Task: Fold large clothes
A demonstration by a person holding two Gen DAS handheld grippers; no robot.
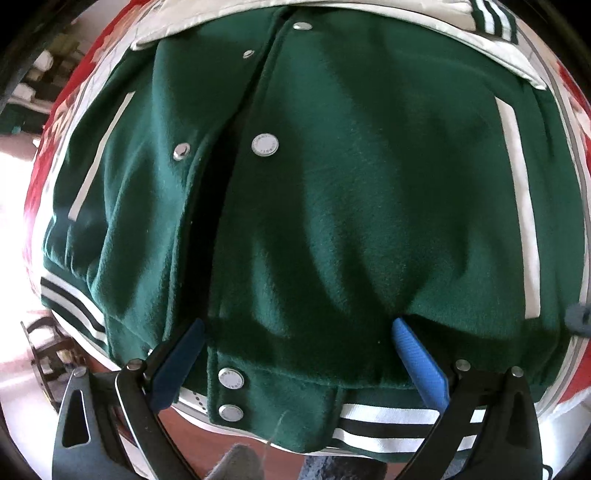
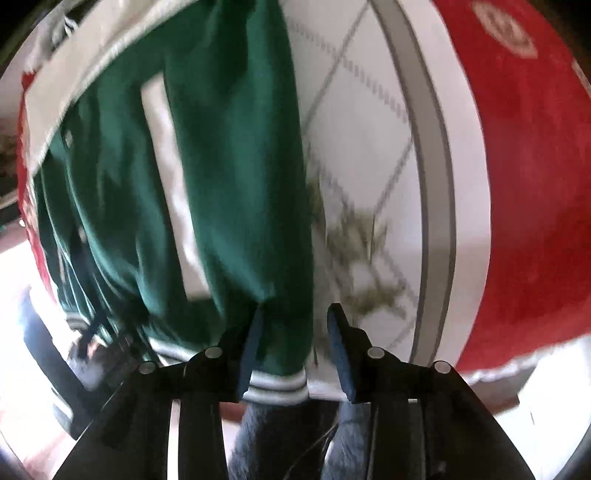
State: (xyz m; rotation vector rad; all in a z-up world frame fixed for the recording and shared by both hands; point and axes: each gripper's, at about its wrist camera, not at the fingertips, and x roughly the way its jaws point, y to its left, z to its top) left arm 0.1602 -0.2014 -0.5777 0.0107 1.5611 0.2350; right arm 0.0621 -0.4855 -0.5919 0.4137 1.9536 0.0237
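Note:
A dark green varsity jacket (image 1: 332, 192) with silver snap buttons, white pocket stripes and a striped white-and-black hem lies spread on a white quilted cover. My left gripper (image 1: 299, 328) is open, its blue fingers (image 1: 417, 362) straddling the jacket's lower front just above the hem band, touching the cloth. In the right wrist view the jacket (image 2: 207, 177) lies at the left, blurred. My right gripper (image 2: 295, 325) is open at the jacket's right hem corner, the left finger (image 2: 251, 350) on the green cloth, the right finger over the white cover.
The white quilted cover (image 2: 369, 147) with grey lines and a grey border lies over a red patterned blanket (image 2: 535, 184). A cream sleeve (image 1: 332, 11) crosses the jacket's top. Bright floor and dark furniture (image 1: 48, 354) lie beyond the left edge.

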